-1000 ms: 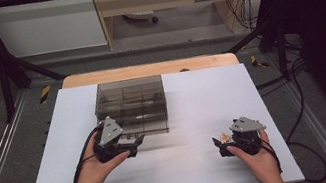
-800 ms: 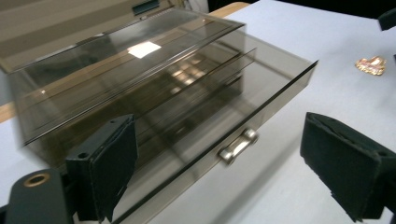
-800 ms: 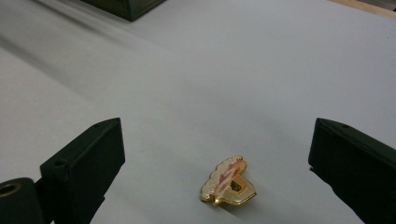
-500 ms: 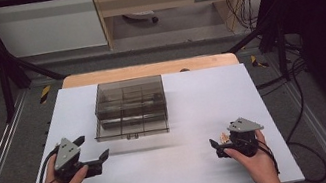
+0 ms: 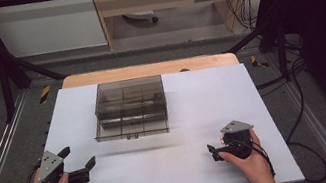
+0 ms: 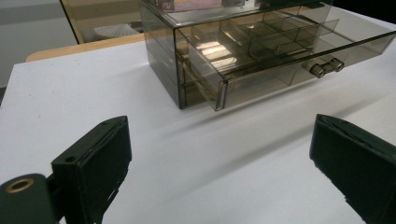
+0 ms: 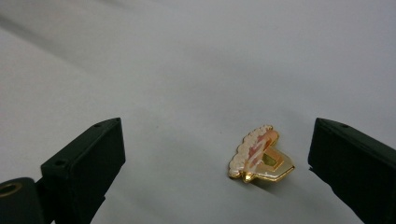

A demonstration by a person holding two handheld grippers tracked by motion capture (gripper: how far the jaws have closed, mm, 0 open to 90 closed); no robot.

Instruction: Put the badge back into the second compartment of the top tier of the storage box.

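Pulled back from the opened drawer (image 5: 131,126), left gripper (image 5: 78,162) gapes empty; right gripper (image 7: 215,172), wide open, brackets the unpicked gold pin (image 7: 259,155)

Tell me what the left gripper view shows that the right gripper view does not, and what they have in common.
The left gripper view shows the smoky transparent plastic drawer box, standing on the white table sheet, its lower drawer pulled partly out with two small knobs on the front.

The right gripper view shows a small gold-coloured enamel pin with a pink and white top, lying flat on the sheet between the wide-apart jaws, nearer the right-hand one and touching neither.

Both show two black jaws rising from the bottom, spread apart with nothing gripped, over the same white sheet.
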